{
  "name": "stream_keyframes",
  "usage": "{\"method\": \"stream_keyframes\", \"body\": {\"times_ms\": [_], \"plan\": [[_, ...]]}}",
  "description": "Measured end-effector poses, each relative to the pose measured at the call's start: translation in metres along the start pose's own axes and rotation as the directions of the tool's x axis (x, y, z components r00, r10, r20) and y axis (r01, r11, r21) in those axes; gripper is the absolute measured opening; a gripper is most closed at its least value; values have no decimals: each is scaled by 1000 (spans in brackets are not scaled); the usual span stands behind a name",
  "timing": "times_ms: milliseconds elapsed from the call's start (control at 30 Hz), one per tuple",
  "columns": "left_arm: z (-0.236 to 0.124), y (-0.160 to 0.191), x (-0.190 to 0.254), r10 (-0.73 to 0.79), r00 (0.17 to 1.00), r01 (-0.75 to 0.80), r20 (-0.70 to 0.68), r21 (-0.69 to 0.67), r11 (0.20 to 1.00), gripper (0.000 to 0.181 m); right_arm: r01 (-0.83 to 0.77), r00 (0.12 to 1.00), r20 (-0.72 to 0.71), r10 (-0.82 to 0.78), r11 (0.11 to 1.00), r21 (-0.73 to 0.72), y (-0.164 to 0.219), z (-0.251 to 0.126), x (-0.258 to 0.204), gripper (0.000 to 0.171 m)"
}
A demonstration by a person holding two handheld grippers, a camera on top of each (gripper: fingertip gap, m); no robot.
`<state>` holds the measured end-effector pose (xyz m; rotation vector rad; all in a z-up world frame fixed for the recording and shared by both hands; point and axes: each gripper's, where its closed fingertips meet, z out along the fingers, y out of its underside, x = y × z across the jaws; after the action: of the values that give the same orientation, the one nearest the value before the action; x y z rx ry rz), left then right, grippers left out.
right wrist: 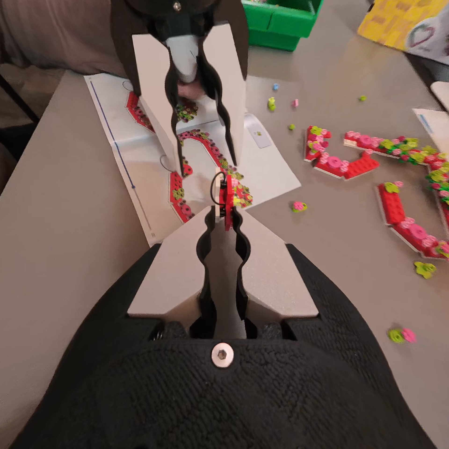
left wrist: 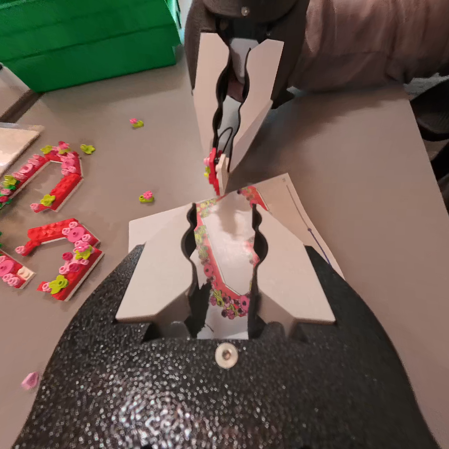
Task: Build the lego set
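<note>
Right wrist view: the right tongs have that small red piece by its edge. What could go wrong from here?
1. The right tongs pinch the red piece only at their tips, most of it sticking out; a nudge could twist it loose.
2. The left tongs hang open right beside it, so closing in might knock it rather than grip it.
3. If it drops, it falls onto the manual and may bounce toward the loose flowers.

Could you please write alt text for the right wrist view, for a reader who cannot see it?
The right hand-held gripper pinches a small red-and-white lego piece above an open instruction booklet, facing the open left hand-held gripper. Red flowered lego sections lie on the grey table.
</note>
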<state>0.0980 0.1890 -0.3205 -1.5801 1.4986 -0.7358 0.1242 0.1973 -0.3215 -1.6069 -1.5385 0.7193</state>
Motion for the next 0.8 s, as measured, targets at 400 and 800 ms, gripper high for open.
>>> {"method": "stream_keyframes", "body": {"times_ms": [400,800], "plan": [[67,-24,13,-31,999,26,-26,-157,987,36,-33,996,79,40,996,-87,60,-52,4,11],[92,-25,13,-1,1000,0,-7,-180,984,18,-29,996,77,37,994,-101,63,-52,3,12]]}}
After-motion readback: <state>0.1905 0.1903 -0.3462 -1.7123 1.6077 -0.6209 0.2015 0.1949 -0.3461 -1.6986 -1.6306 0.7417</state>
